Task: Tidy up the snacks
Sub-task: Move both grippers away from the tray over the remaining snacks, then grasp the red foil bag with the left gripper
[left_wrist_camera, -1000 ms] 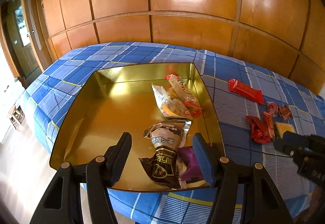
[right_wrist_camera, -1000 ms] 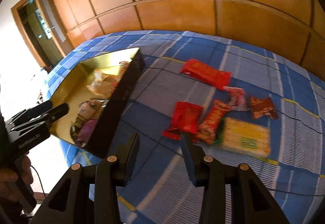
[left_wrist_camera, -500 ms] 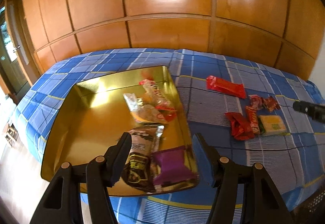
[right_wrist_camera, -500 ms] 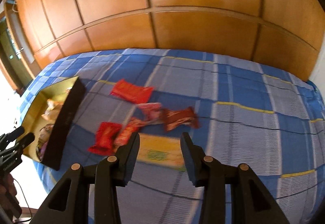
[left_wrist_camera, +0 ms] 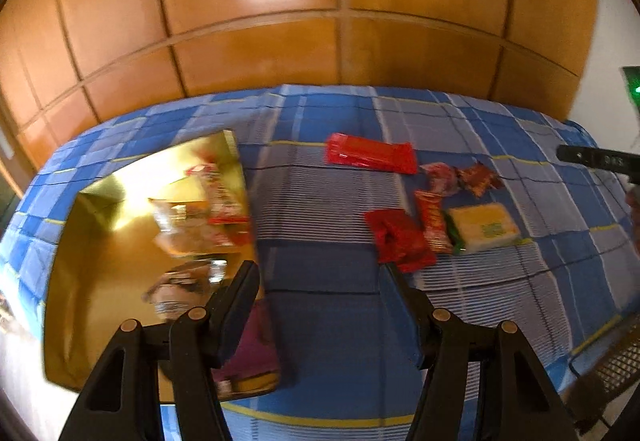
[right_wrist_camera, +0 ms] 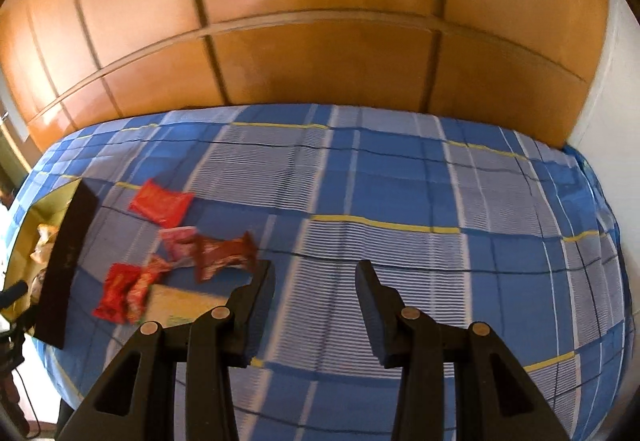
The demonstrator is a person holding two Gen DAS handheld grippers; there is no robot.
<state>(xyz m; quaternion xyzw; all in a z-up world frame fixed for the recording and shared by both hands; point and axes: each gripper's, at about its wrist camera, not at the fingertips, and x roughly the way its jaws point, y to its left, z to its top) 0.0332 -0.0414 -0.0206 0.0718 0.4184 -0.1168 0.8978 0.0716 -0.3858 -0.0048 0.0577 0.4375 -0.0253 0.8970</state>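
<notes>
**Both grippers empty above the checked cloth, snacks split between tray and bed**

Nearest the left wrist camera, the left gripper point(left_wrist_camera: 320, 273) hangs with its black jaws set moderately apart and nothing between them; bare blue checked cloth point(left_wrist_camera: 328, 321) shows through the gap. Its left finger overlaps the near right corner of the shiny gold rectangular tray point(left_wrist_camera: 80, 281), where a purple packet point(left_wrist_camera: 252, 357) lies. Further into the tray sit a dark brown-and-white wrapper point(left_wrist_camera: 180, 289), blurred, then a clear crinkled bag of pale snacks point(left_wrist_camera: 188, 225) and a red-and-white wrapper point(left_wrist_camera: 220, 193).

To the right of the tray, on the cloth, lie a crumpled red packet point(left_wrist_camera: 398, 239), a narrow red-and-orange bar point(left_wrist_camera: 432, 225) and a flat yellow biscuit pack point(left_wrist_camera: 482, 227), touching one another. Beyond them are a small pink packet point(left_wrist_camera: 440, 175), a brown-red wrapper point(left_wrist_camera: 478, 179) and a long red packet point(left_wrist_camera: 370, 153).

The right gripper point(right_wrist_camera: 316, 283) holds its jaws at a narrower gap, also empty, over open cloth to the right of the loose snacks.

Glossy orange-brown wooden panels point(right_wrist_camera: 320, 41) close the scene at the back.
</notes>
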